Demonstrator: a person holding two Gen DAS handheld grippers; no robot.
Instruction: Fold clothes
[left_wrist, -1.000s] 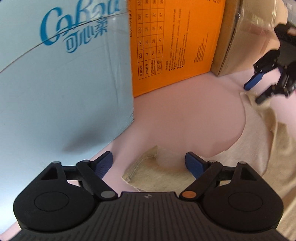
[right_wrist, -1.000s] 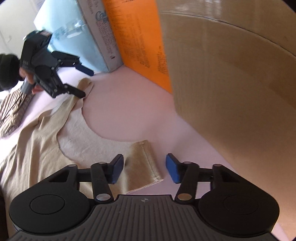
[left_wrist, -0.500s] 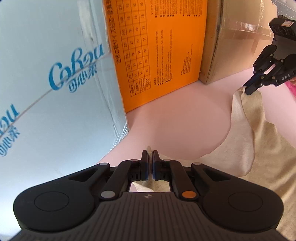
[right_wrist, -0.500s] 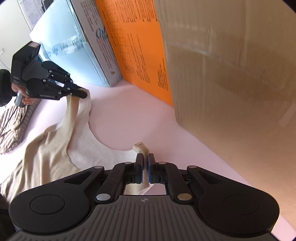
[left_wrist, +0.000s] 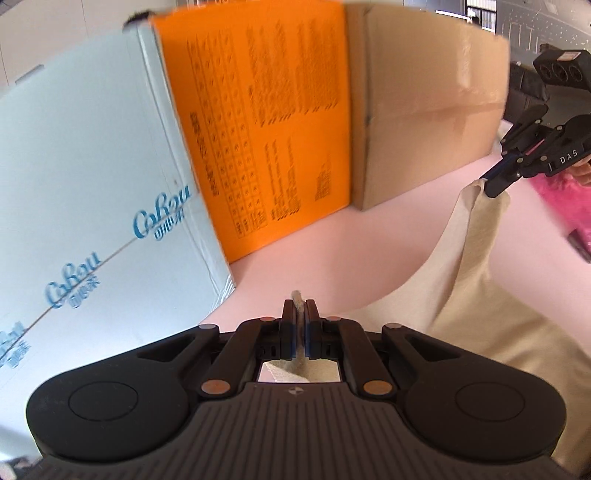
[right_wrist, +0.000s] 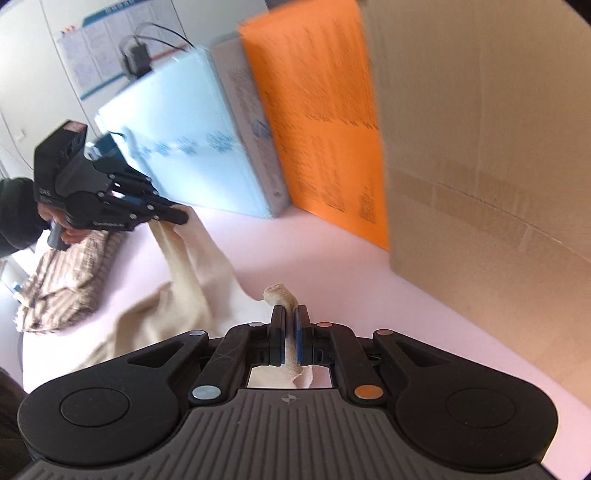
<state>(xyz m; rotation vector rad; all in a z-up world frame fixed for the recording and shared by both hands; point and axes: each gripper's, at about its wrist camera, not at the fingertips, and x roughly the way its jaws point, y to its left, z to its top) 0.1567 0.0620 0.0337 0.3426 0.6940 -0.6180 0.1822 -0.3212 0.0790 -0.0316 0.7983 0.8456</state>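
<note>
Pinching one strap each, the left gripper (left_wrist: 302, 314) and right gripper (right_wrist: 290, 321) are clamped on the beige top (left_wrist: 476, 295), draped over the pink table (left_wrist: 332, 243); boxes at 12 o'clock.

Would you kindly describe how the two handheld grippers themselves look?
Both the left gripper and right gripper are matte black, with ribbed bodies, round side discs, blue-padded fingers, and silver and copper-coloured pivot pins. White "DAS" lettering marks the casing. No cables are visible.

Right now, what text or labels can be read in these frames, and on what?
"CoRou", several times over: pale blue box.
"DAS": right tool, on its body.
"DAS": left tool, faint.
Orange box: printed tables, too blurred.
Wall poster: unreadable.
</note>
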